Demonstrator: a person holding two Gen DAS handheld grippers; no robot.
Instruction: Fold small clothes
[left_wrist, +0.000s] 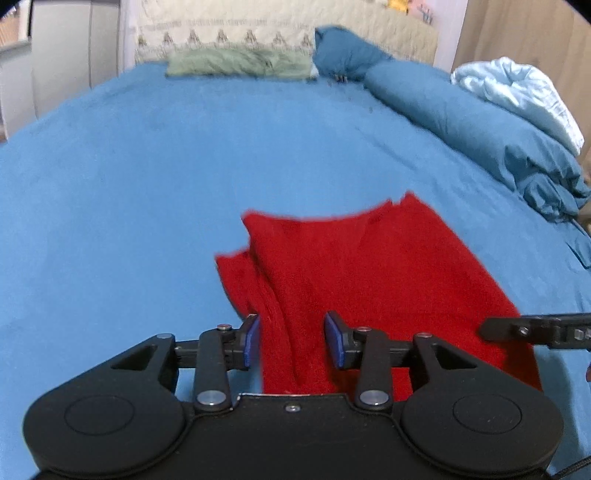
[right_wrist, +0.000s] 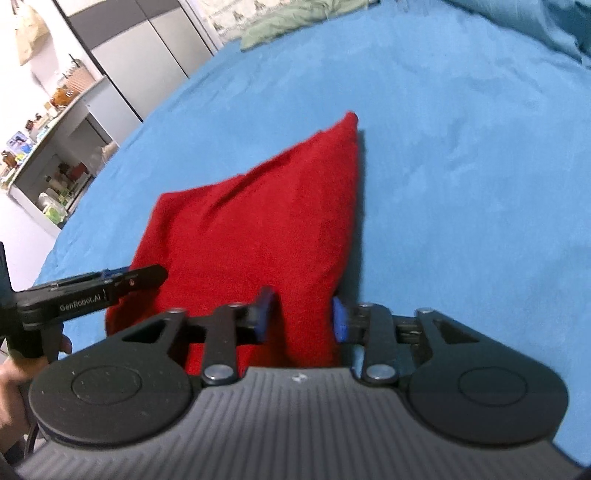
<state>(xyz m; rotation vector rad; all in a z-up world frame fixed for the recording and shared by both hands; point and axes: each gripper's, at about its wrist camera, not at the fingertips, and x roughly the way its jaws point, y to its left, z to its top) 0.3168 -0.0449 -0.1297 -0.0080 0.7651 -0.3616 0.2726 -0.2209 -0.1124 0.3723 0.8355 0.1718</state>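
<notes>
A red cloth (left_wrist: 369, 266) lies on the blue bed sheet (left_wrist: 147, 166), partly lifted at its near edge. My left gripper (left_wrist: 291, 341) stands open, with the cloth's near left edge bunched between its blue pads (left_wrist: 252, 339). My right gripper (right_wrist: 303, 317) also stands open around the near right edge of the same cloth (right_wrist: 258, 229). The right gripper shows side-on at the right of the left wrist view (left_wrist: 491, 328). The left gripper shows at the left of the right wrist view (right_wrist: 159, 275). The cloth's far corner points away across the bed.
A rolled blue duvet (left_wrist: 480, 122) with a pale blue blanket (left_wrist: 517, 92) runs along the bed's right side. A green furry cushion (left_wrist: 240, 62) and patterned pillow (left_wrist: 221, 29) lie at the head. Shelves with small items (right_wrist: 55, 147) and a wardrobe (right_wrist: 147, 55) stand left of the bed.
</notes>
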